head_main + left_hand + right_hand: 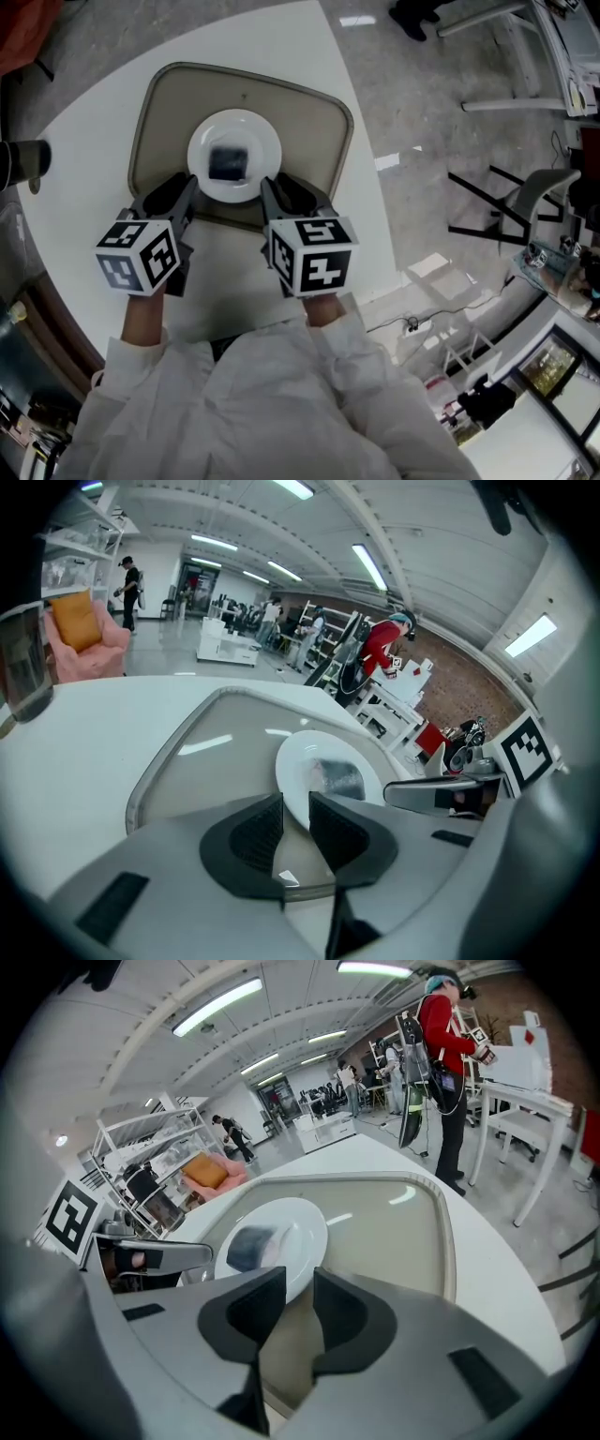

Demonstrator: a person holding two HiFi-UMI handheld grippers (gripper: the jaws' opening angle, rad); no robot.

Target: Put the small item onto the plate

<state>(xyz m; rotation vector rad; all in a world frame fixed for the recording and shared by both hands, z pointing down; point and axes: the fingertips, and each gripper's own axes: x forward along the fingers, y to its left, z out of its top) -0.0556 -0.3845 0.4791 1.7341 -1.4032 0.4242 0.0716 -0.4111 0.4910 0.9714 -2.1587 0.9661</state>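
The small dark item (228, 163) lies on the white plate (265, 141) in the tray (155, 112) mid-bench (361, 220), so placing looks done; the left gripper (296, 806) and right gripper (300, 1283), jaws apart and empty, need only stay clear.

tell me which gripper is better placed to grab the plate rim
Left, only just. The left gripper and right gripper both hold open jaws at the plate's near rim; left looks marginally closer.
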